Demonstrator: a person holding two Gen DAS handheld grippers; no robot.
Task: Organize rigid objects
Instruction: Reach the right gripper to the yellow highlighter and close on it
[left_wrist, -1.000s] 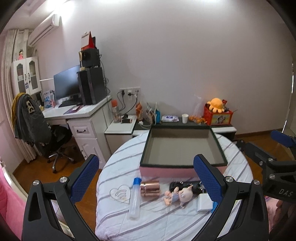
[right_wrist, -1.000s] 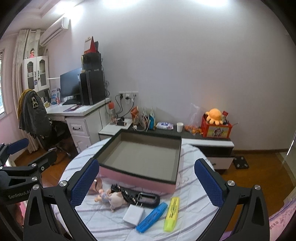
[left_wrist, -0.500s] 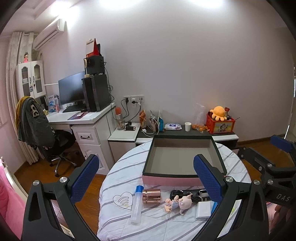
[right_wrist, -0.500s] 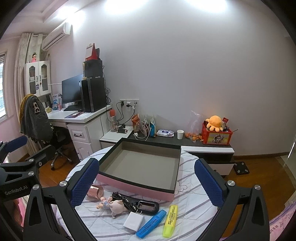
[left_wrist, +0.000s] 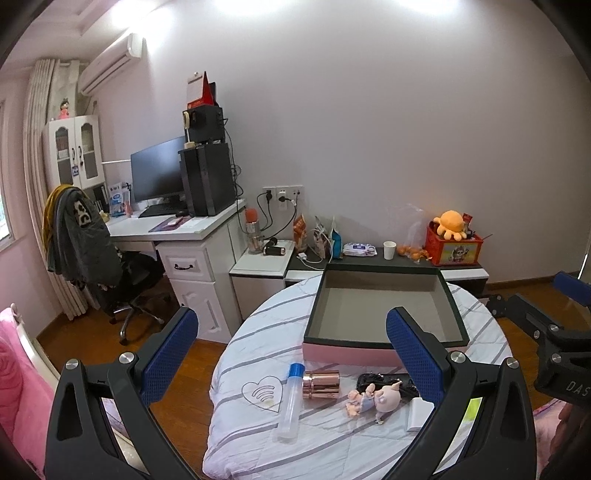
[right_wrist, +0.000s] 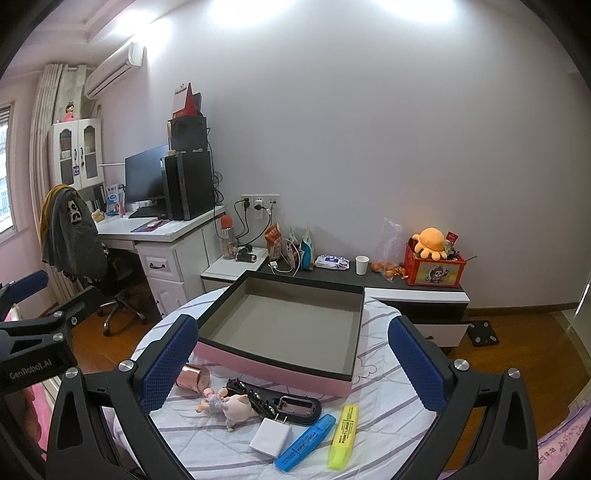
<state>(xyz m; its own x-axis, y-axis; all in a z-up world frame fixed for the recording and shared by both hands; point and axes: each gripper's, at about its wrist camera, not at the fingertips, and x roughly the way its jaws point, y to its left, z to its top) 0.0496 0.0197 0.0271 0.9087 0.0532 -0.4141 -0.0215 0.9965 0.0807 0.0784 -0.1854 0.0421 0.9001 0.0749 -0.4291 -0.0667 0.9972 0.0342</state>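
Hovering spread and empty, both grippers' fingers (left_wrist: 413, 350) (right_wrist: 415, 363) frame the pink box (right_wrist: 280, 332) beyond.

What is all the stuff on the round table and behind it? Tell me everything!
box: 1, pink sides, dark rim, empty, table middle
tube: 1, clear, blue cap, front left
copper cylinder: 1, beside tube
pig toy: 1, pink, front
black case: 1, behind pig
charger: 1, white, front
highlighters: blue, yellow, front right
table: 1, striped white cloth
octopus plush: 1, orange, on red box
paper cup: 1, white, cabinet
monitor: 1, black, desk
left gripper: fingers open
right gripper: fingers open
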